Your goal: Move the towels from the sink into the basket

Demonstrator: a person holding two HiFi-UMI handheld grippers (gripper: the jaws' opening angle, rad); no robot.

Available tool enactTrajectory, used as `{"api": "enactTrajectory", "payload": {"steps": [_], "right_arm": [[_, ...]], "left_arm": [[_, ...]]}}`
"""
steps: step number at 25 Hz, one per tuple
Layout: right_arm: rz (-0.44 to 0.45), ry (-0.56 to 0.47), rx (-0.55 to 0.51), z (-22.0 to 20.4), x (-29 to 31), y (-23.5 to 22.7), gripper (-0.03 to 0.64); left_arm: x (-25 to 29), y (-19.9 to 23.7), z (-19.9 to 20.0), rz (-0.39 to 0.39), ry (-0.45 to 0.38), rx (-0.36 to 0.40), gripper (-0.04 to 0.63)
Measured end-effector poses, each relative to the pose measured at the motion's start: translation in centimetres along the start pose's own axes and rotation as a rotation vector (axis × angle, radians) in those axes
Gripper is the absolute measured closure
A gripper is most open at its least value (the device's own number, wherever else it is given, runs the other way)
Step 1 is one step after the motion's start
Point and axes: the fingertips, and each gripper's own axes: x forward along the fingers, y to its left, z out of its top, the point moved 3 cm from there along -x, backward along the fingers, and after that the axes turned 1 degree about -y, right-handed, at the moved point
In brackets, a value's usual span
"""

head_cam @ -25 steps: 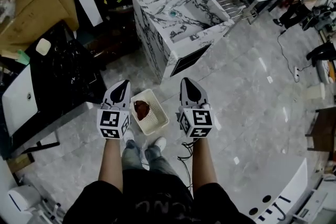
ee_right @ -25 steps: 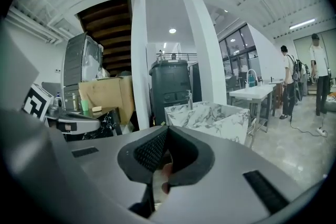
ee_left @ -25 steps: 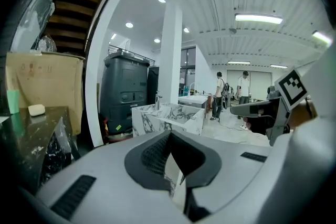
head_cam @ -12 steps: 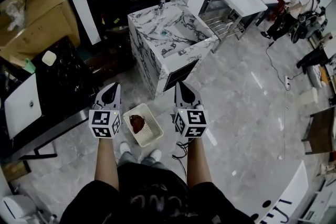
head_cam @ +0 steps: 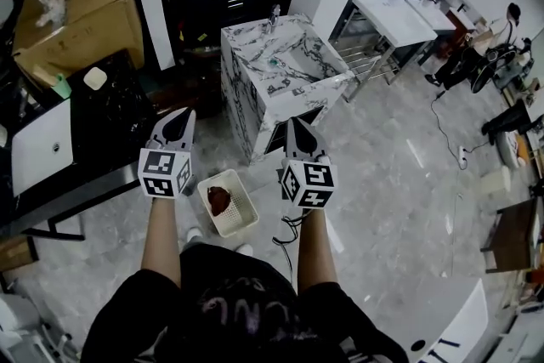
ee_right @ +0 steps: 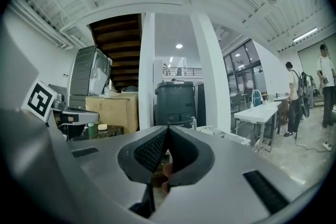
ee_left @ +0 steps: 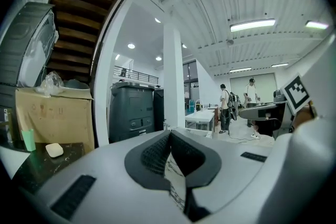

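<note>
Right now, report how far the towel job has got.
Done: one reddish-brown towel lies in the basket on the floor. In hand: nothing; the left gripper and right gripper are raised, jaws shut and empty. Left: a small teal item sits in the marble sink basin; whether it is a towel, I cannot tell.

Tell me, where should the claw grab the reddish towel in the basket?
Probably the towel's bunched-up middle, coming straight down: it lies crumpled in the open-topped basket, whose walls block the sides.
</note>
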Motion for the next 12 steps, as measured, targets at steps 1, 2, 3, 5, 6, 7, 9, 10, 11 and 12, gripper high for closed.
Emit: {"api": "enactTrajectory", "payload": {"steps": [1,2,3,5,6,7,9,10,11,12], "right_arm": [[0.001,-0.007,-0.005,0.4,0.0,0.1,0.603],[0.003,-0.013,-0.008,0.7,-0.1,0.1,0.603],[0.005,-0.02,-0.005,1.0,-0.3,0.2,0.603],[0.004,-0.035,0.0,1.5,-0.7,0.1,0.603],[0.002,-0.04,0.001,1.8,-0.9,0.0,0.603],[0.0,-0.044,0.002,2.0,-1.1,-0.1,0.603],[-0.003,-0.05,0.004,2.3,-1.5,-0.4,0.603],[-0.004,-0.053,0.002,2.5,-1.6,-0.5,0.603],[-0.005,-0.054,0.0,2.6,-1.7,-0.5,0.603],[-0.005,-0.056,-0.003,2.6,-1.9,-0.6,0.603]], "left_arm": [[-0.1,0.2,0.5,0.008,-0.009,-0.003,0.58],[-0.2,0.4,1.1,0.015,-0.019,-0.008,0.58],[-0.4,0.5,1.6,0.019,-0.029,-0.011,0.58],[-0.9,0.4,2.5,0.02,-0.046,-0.006,0.58],[-1.1,0.2,2.8,0.018,-0.048,-0.001,0.58],[-1.2,0.0,2.9,0.015,-0.049,0.003,0.58],[-1.4,-0.3,3.3,0.01,-0.052,0.004,0.58],[-1.5,-0.5,3.4,0.008,-0.055,0.005,0.58],[-1.6,-0.6,3.6,0.007,-0.057,0.008,0.58],[-1.7,-0.8,3.7,0.005,-0.058,0.011,0.58]]}}
